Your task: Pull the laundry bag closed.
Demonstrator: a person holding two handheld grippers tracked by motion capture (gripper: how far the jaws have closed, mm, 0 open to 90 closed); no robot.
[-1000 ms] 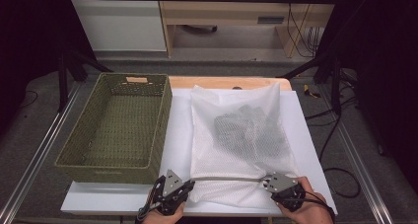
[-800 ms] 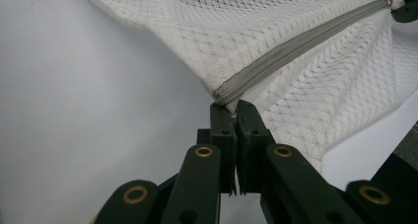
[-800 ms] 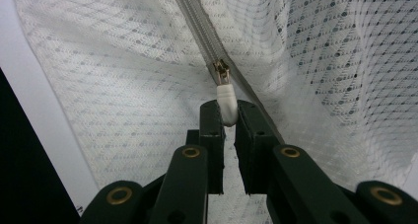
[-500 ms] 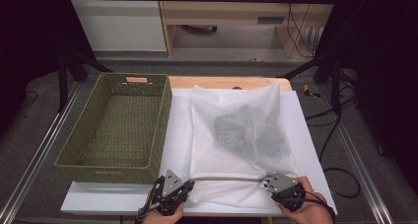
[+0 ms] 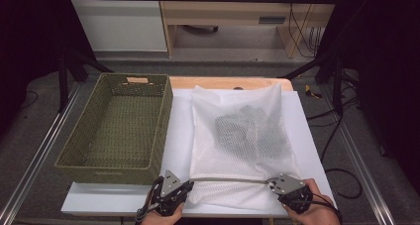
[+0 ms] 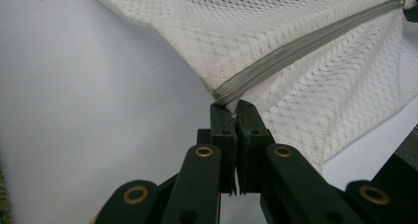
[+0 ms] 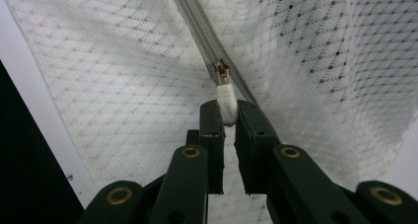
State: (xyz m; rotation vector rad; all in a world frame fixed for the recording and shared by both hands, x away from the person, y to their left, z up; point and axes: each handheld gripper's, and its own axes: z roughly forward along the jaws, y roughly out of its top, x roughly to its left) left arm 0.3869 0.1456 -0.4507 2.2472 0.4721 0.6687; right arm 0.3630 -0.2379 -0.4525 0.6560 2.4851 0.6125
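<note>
High view: white mesh bag (image 5: pixel 241 145), dark clothing inside, lies flat on the table (image 5: pixel 114 202) beside an empty green basket (image 5: pixel 119 128); zipper (image 5: pixel 230 179) appears fully drawn, bag not yet moved. Left gripper view: left gripper (image 6: pixel 235 108) pinches the zipper's end; right gripper view: right gripper (image 7: pixel 226 108) pinches the white zipper pull (image 7: pixel 225 98).

No readable text, brand, number or sign showing anywhere. Small tan tag (image 5: pixel 137 80) sitting on far rim of woven basket (image 5: pixel 119 131), too small to read. Nothing printed showing on mesh bag (image 5: pixel 237 150).
</note>
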